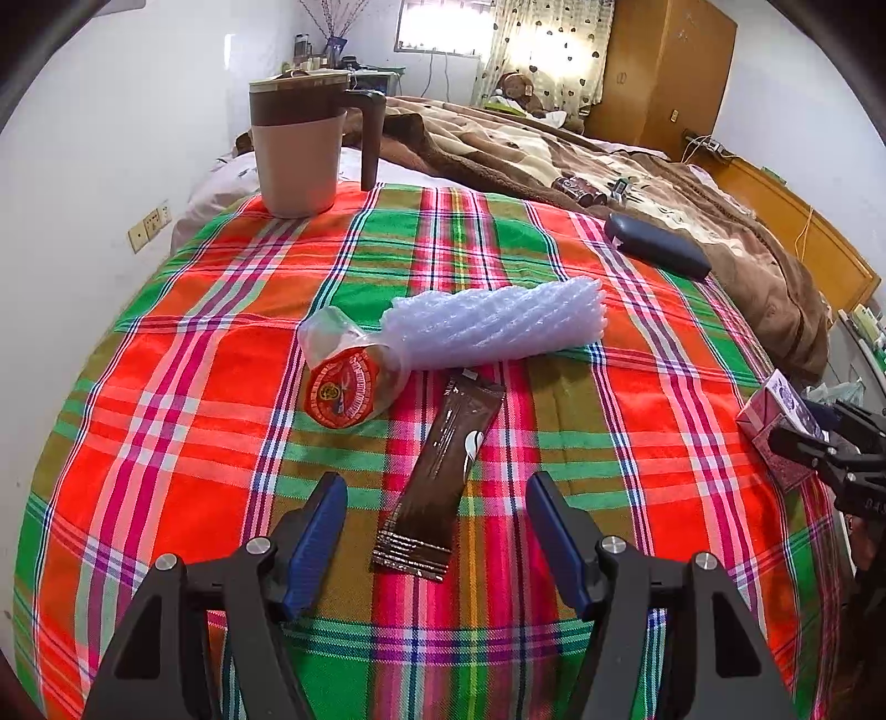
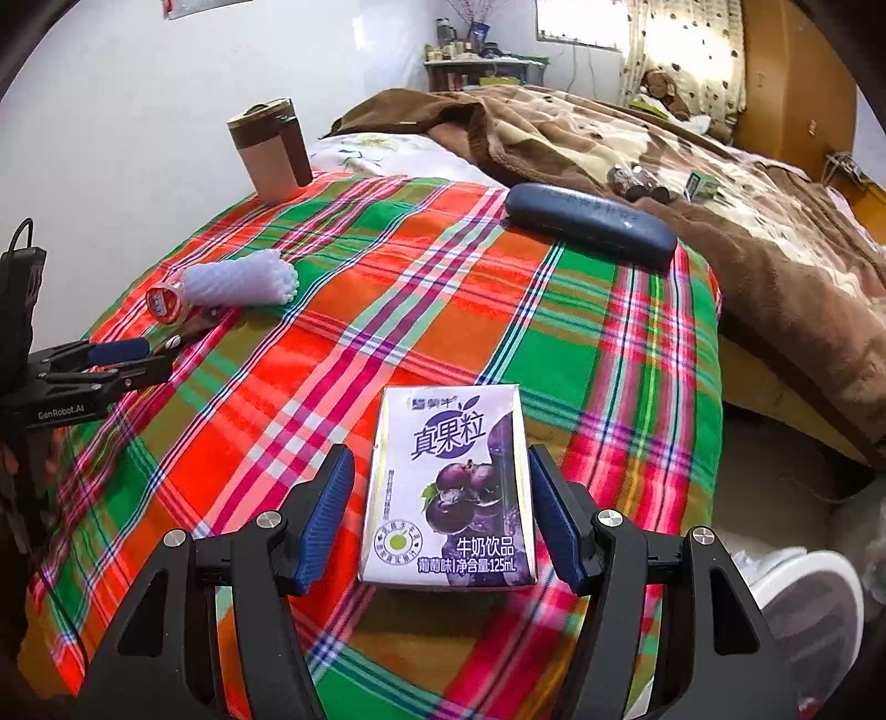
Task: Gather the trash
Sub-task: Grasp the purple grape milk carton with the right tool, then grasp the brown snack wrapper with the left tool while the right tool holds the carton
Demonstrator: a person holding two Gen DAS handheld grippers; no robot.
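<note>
walls: white [image 1: 138, 111] | window: bright, heart-print curtain [image 1: 554, 50] | bed: brown blanket [image 2: 637, 144] | wardrobe: wooden [image 1: 664, 66] | table: plaid cloth [image 1: 194, 387]

Purple milk carton [image 2: 449, 487], brown sachet [image 1: 440, 476] flat on plaid cloth [image 1: 194, 399]

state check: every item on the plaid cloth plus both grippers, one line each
left gripper: open, straddling sachet
brown sachet: flat, torn end
right gripper: open around carton
milk carton: upright, ungripped
foam net: lying
clear wrapper: crumpled
jug: upright, lidded
glasses case: closed
</note>
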